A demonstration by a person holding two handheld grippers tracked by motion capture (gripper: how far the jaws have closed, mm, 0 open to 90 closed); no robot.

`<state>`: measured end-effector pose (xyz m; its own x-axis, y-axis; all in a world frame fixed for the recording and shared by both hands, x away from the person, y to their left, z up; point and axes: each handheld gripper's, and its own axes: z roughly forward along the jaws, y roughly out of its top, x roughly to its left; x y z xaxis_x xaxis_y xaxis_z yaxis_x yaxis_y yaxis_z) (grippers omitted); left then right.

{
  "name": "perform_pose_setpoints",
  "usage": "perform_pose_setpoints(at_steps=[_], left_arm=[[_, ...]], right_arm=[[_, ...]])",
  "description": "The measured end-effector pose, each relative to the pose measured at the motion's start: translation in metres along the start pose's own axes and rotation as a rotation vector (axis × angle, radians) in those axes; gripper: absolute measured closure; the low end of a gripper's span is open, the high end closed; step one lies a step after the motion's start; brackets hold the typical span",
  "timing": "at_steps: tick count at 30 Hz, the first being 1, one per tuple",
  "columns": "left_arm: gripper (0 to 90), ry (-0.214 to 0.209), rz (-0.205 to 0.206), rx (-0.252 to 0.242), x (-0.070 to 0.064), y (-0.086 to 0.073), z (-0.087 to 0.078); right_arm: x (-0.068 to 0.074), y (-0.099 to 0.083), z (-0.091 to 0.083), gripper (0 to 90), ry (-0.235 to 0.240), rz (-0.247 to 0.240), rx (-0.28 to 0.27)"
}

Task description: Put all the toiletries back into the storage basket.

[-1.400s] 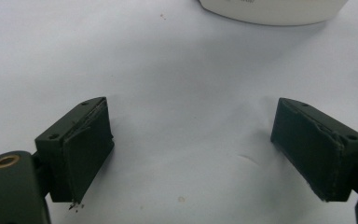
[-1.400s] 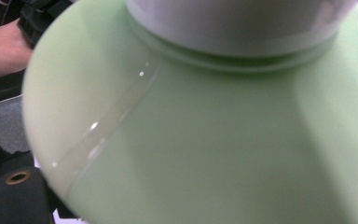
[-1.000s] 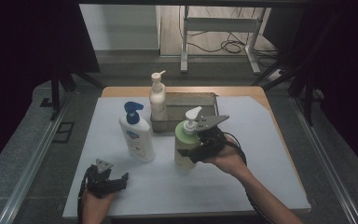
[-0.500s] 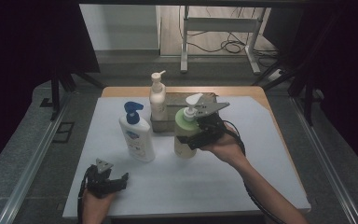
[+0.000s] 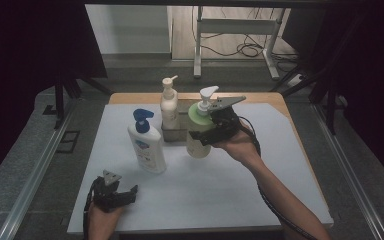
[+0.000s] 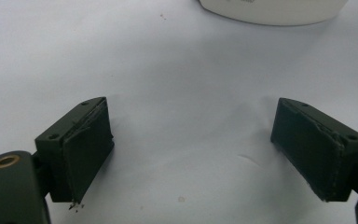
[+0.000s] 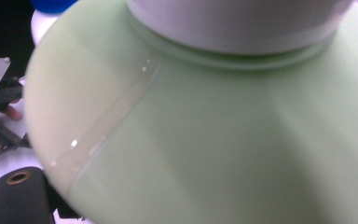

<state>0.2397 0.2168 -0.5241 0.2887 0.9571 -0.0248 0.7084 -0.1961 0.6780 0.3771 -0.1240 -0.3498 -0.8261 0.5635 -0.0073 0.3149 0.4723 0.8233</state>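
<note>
High view: the pale green plastic pump bottle (image 5: 198, 135) is clamped between the right gripper (image 5: 206, 134) fingers, tilted beside the grey tray (image 5: 180, 131); it should be kept upright and lowered gently. Left gripper (image 5: 125, 194) fingers are spread wide on the tabletop (image 5: 230, 190).

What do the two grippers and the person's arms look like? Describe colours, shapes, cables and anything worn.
Both are black. The left gripper has two blocky jaws with flat dark pads, a brass-coloured rivet at its base and a small grey three-cornered plate on top. The right gripper carries a larger grey plate; a black cable trails along the forearm. No sleeves show.
</note>
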Motion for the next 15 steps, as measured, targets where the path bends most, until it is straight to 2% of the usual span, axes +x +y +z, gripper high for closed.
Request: perform_pose_setpoints(at_steps=[15], left_arm=[[12.0, 0.0, -0.003, -0.002, 0.0, 0.0, 0.0]], right_arm=[[-0.015, 0.026, 0.012, 12.4, -0.055, 0.023, -0.006]])
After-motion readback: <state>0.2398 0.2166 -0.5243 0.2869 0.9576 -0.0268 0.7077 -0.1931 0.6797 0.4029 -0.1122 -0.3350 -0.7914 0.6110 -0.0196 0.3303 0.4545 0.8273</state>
